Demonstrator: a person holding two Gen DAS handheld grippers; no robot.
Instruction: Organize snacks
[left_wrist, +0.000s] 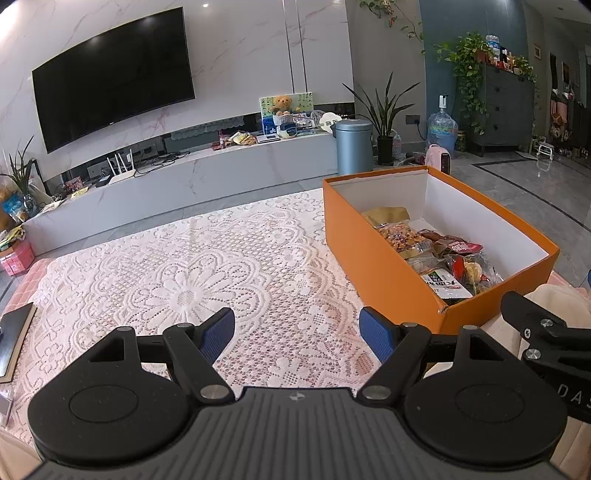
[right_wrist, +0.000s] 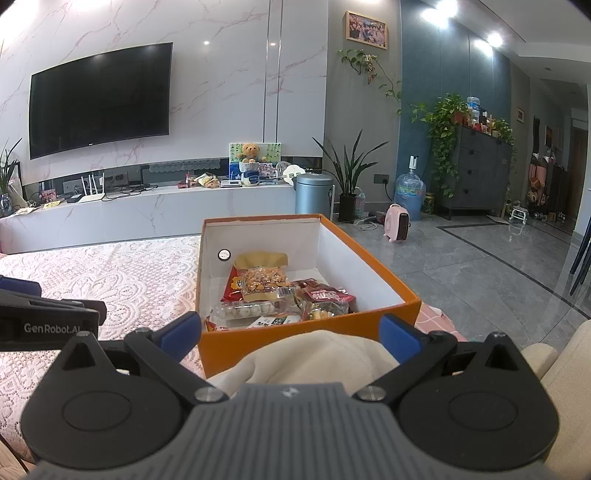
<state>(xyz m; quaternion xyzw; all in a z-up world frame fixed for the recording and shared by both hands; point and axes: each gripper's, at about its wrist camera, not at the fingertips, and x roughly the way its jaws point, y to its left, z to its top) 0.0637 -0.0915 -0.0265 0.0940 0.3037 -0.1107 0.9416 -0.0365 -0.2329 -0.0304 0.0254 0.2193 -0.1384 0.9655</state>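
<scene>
An orange box (left_wrist: 373, 254) with a white inside stands on the lace-covered table, to the right in the left wrist view and straight ahead in the right wrist view (right_wrist: 388, 280). Several snack packets (right_wrist: 280, 295) lie inside it, also seen in the left wrist view (left_wrist: 436, 254). My left gripper (left_wrist: 297, 332) is open and empty above the lace cloth (left_wrist: 192, 280), left of the box. My right gripper (right_wrist: 291, 332) is open and empty, just in front of the box's near wall. A cream cloth (right_wrist: 314, 354) lies under it.
A dark book (left_wrist: 14, 336) lies at the table's left edge. Beyond the table are a TV console (right_wrist: 147, 210), a blue bin (right_wrist: 314, 195), a potted plant (right_wrist: 347, 177), a pink heater (right_wrist: 397, 223) and grey tiled floor (right_wrist: 480, 258).
</scene>
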